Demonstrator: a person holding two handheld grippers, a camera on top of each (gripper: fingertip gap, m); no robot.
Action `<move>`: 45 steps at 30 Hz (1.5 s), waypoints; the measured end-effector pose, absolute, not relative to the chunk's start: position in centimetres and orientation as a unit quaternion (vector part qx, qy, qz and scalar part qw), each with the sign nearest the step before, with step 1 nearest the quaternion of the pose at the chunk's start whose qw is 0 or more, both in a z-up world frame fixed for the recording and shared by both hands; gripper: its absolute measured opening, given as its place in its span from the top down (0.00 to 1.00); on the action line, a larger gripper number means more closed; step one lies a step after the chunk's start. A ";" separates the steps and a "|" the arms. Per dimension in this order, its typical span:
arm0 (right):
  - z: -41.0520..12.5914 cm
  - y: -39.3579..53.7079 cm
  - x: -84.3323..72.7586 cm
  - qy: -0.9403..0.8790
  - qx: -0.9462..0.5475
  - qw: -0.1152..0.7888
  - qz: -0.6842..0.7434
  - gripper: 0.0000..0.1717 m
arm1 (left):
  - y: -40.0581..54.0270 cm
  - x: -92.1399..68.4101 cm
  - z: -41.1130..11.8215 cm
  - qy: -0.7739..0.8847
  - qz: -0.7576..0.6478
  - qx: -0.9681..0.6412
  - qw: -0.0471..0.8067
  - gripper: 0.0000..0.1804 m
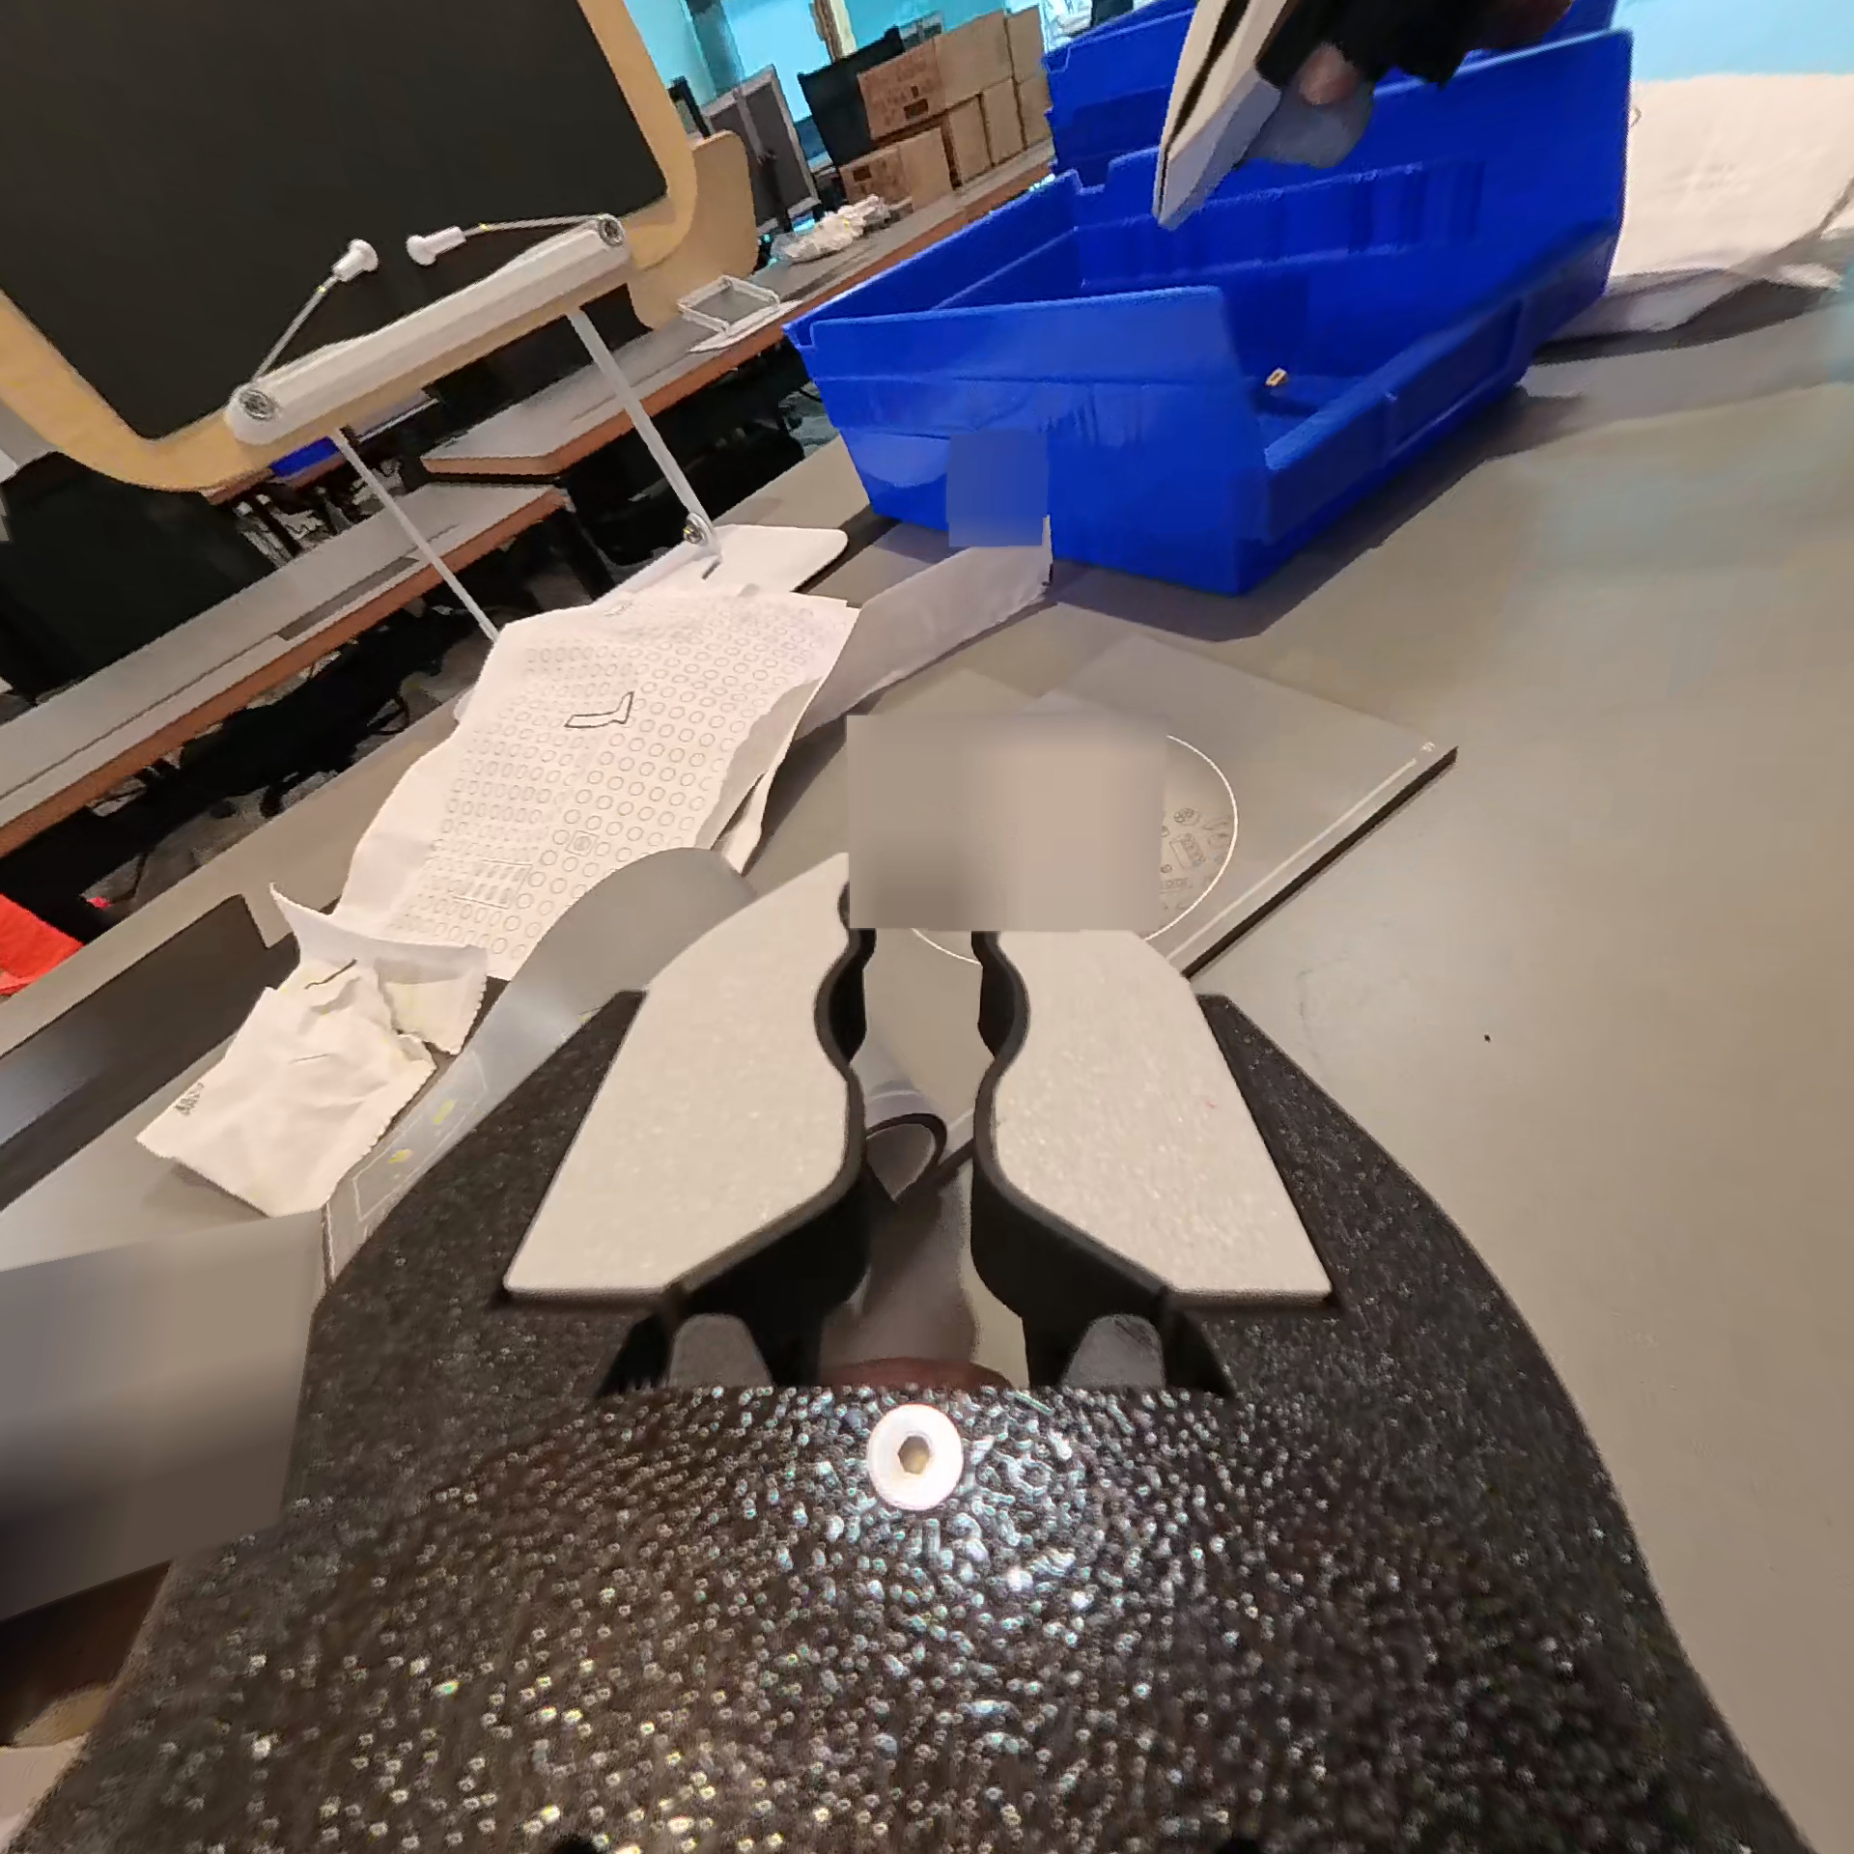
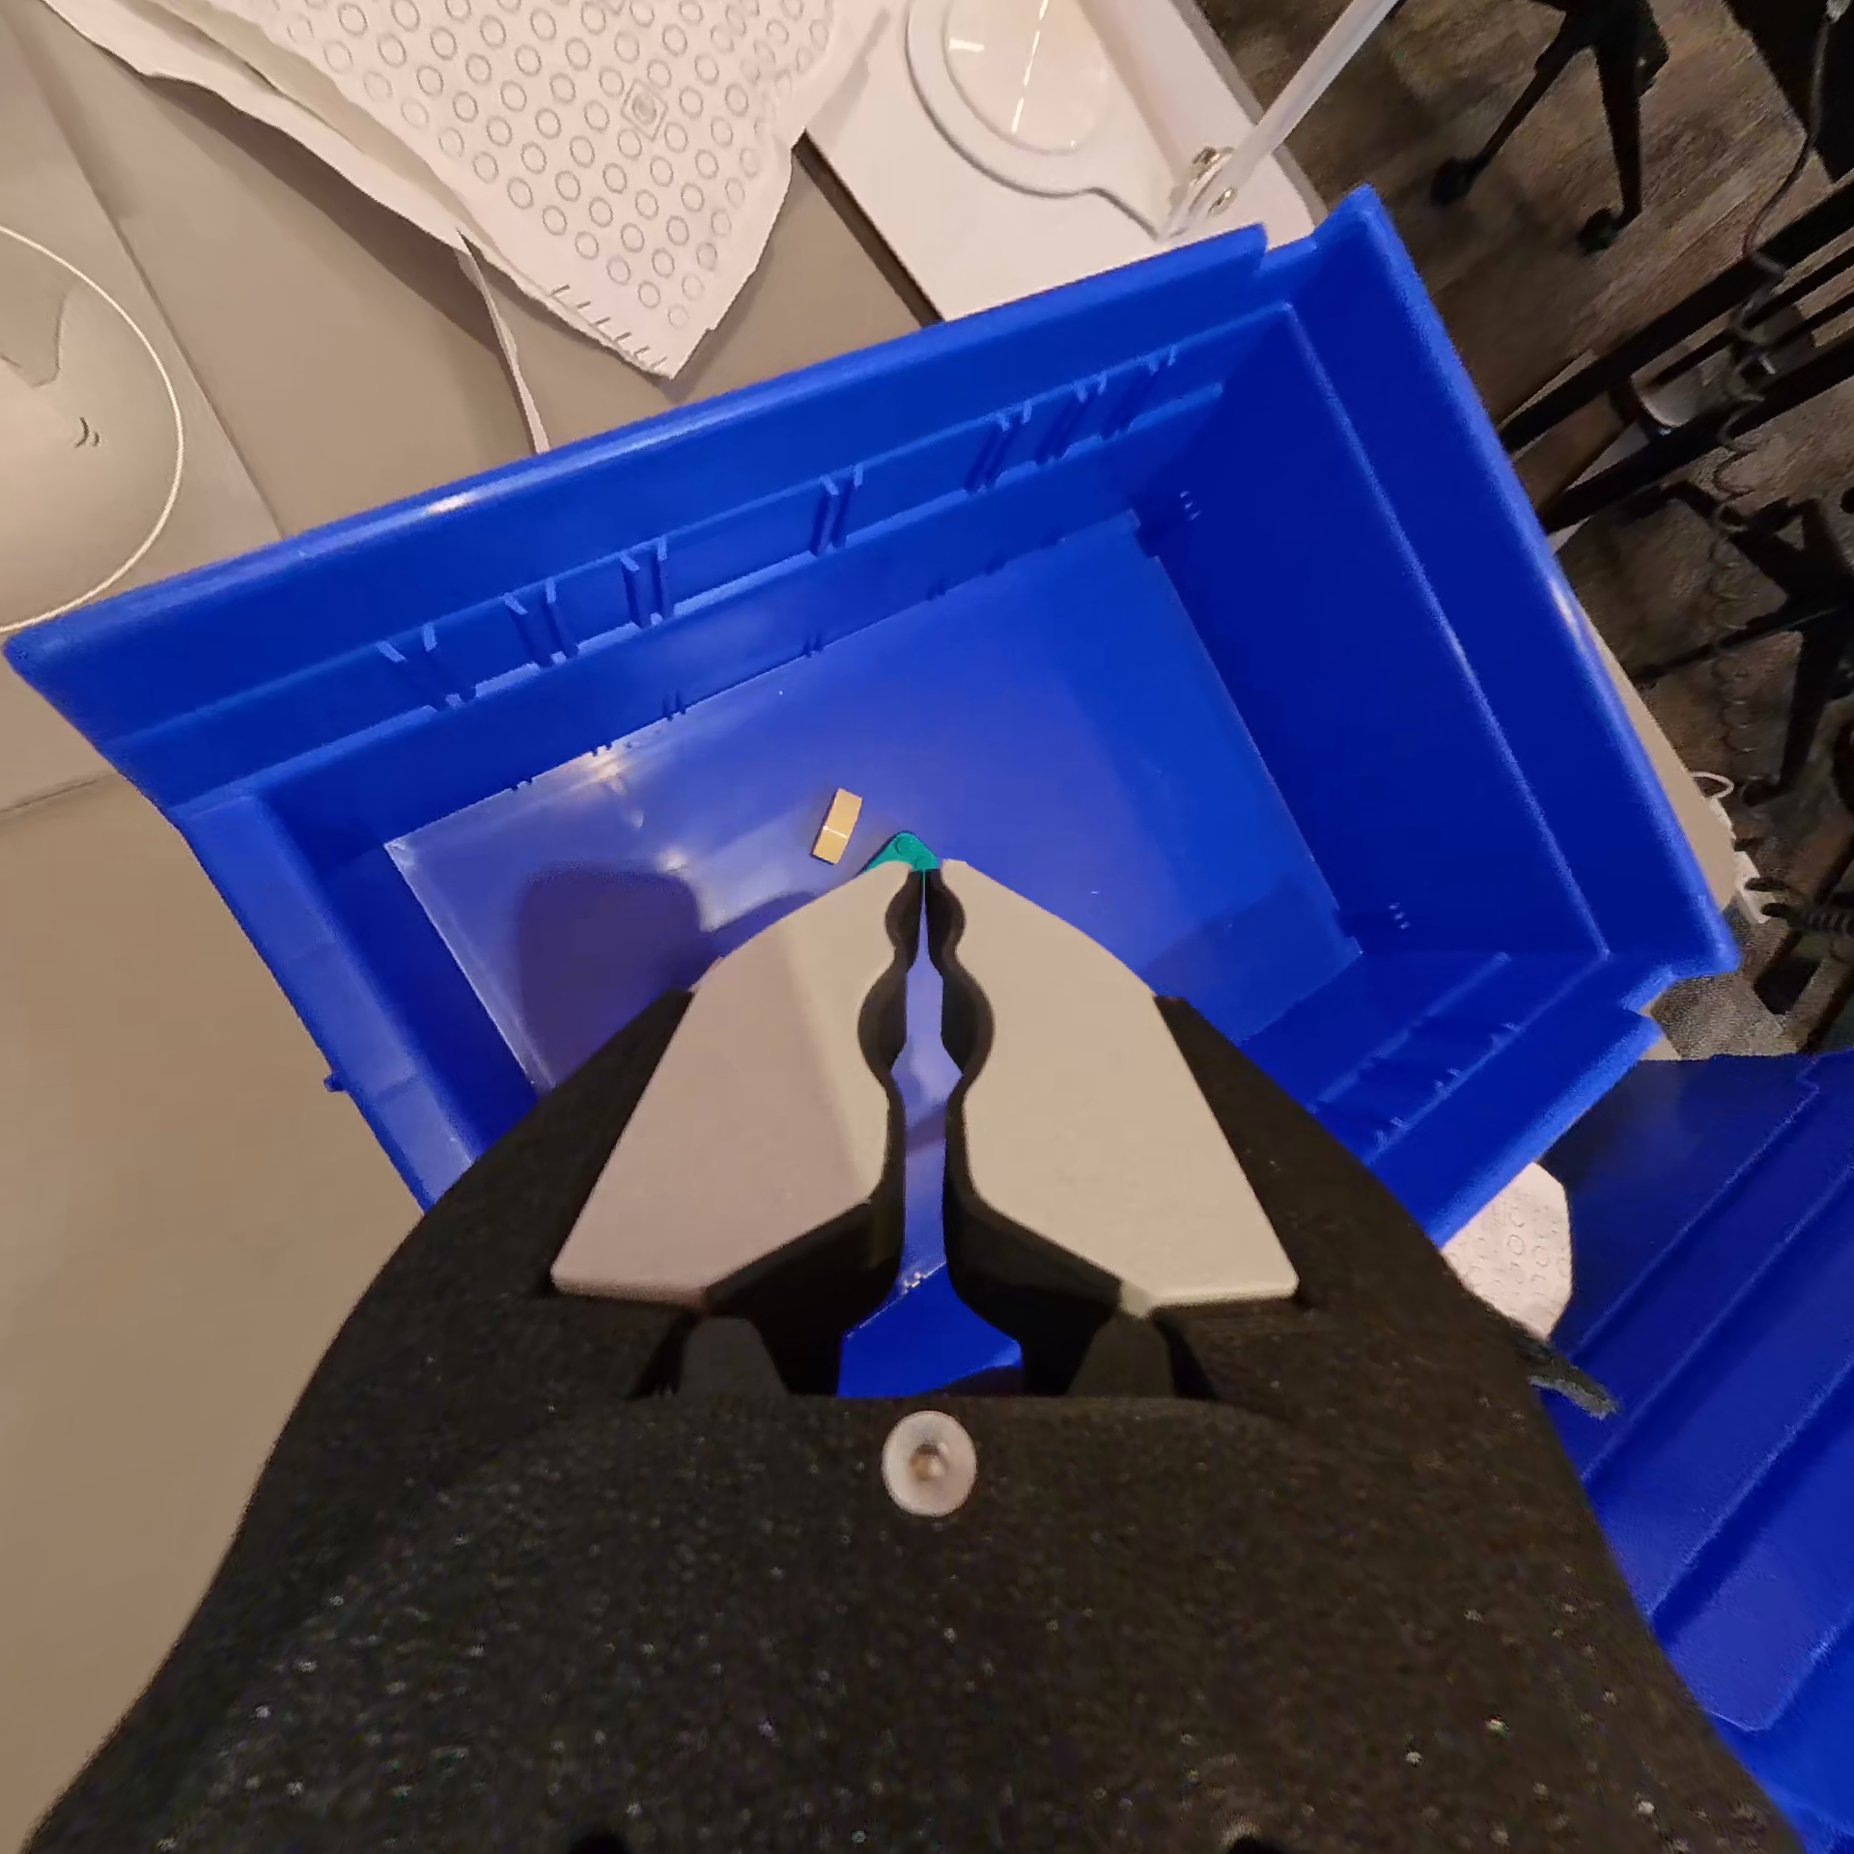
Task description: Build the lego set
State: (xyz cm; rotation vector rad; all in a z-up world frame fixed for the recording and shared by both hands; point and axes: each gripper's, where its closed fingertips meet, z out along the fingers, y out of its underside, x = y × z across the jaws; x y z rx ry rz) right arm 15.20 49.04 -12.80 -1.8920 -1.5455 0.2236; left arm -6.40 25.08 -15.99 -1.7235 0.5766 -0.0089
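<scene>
My right gripper (image 2: 921, 875) is shut on a small, thin teal piece (image 2: 906, 853) that sticks out past its fingertips. It hangs above the floor of a blue bin (image 2: 702, 502). A small tan brick (image 2: 838, 826) lies on the bin floor just left of the tips. In the left wrist view the right gripper (image 1: 1169, 211) points down over the same bin (image 1: 1154, 421). My left gripper (image 1: 923, 938) is low over a grey booklet (image 1: 1304, 762). Its fingers (image 1: 742, 1053) stand apart, and a blurred patch covers what lies at the tips.
A white sheet printed with rings (image 1: 602, 762) and a crumpled white bag (image 1: 321, 1063) lie left of the booklet. A white stand on thin legs (image 1: 421, 321) stands at the table's far edge. A second blue bin (image 2: 1726, 1354) sits beside the first. About 35 centimeters separates my left fingertips from my right. My right tips are roughly 7 centimeters from the small tan brick (image 2: 838, 826).
</scene>
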 end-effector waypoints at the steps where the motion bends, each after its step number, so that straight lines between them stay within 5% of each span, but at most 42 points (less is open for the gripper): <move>1: -13.0 49.0 15.1 -0.595 -0.727 0.334 0.083 0.99 | 25.0 -6.4 -16.0 0.250 -0.004 -0.750 0.613 0.90; 16: -15.2 49.4 13.9 -0.610 -0.729 0.311 0.020 0.96 | 24.4 -7.1 -15.5 0.276 0.086 -0.736 0.612 0.90; 27: -1.2 44.2 21.4 -0.567 -0.698 0.437 0.028 0.94 | 23.4 -4.7 -16.6 0.323 0.140 -0.704 0.617 0.89; 30: -3.2 39.6 25.9 -0.555 -0.707 0.428 0.095 0.93 | 23.1 -4.6 -17.0 0.322 0.133 -0.708 0.614 0.89; 37: -17.3 29.4 38.3 -0.543 -0.771 0.315 0.105 0.90 | 23.4 -4.6 -17.8 0.319 0.119 -0.722 0.603 0.89; 45: -19.0 26.8 40.4 -0.526 -0.761 0.364 0.113 0.88 | 23.3 -4.3 -18.3 0.326 0.127 -0.719 0.601 0.89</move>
